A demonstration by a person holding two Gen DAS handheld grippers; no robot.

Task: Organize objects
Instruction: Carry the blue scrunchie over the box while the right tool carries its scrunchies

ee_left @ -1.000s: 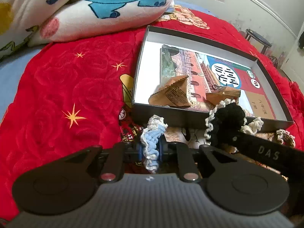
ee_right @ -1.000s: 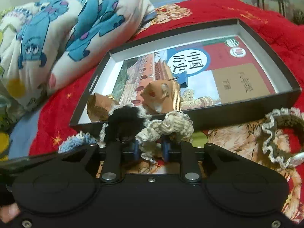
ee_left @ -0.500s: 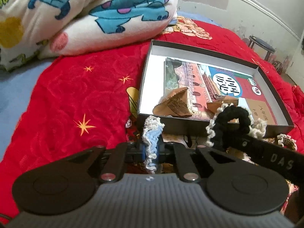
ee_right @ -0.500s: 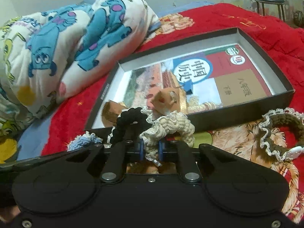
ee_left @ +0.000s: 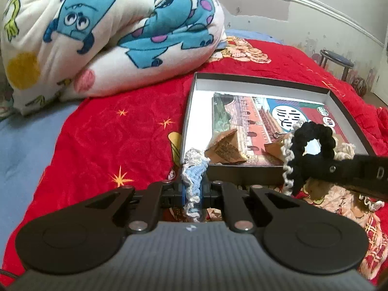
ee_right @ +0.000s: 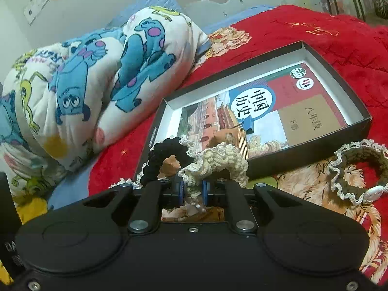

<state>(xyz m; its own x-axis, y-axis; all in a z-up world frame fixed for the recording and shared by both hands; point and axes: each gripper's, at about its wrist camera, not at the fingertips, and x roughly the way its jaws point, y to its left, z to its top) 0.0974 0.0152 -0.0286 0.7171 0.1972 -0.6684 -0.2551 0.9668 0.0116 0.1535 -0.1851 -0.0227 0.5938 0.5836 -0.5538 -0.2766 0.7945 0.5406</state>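
Note:
My left gripper point(ee_left: 193, 189) is shut on a blue and white crocheted scrunchie point(ee_left: 194, 169), held above the red bedspread just before the near left corner of a black box point(ee_left: 242, 172). My right gripper point(ee_right: 193, 190) is shut on a cream crocheted scrunchie point(ee_right: 218, 162), with a black scrunchie point(ee_right: 165, 156) hanging beside it on the left; both also show in the left wrist view, the black one point(ee_left: 312, 135) in front. The box point(ee_right: 291, 155) holds a textbook point(ee_right: 266, 111) and two brown paper pieces point(ee_left: 225, 149). An olive scrunchie with white lace point(ee_right: 359, 169) lies on the bedspread right of my right gripper.
A folded cartoon-print quilt point(ee_left: 109, 31) lies at the back left of the bed. A round stool point(ee_left: 337, 60) stands beyond the bed on the right. The wall point(ee_right: 97, 4) runs behind the bed.
Both grippers have risen and drawn back from the box, each still holding its scrunchie. The box looks smaller and the quilt fills more of both views.

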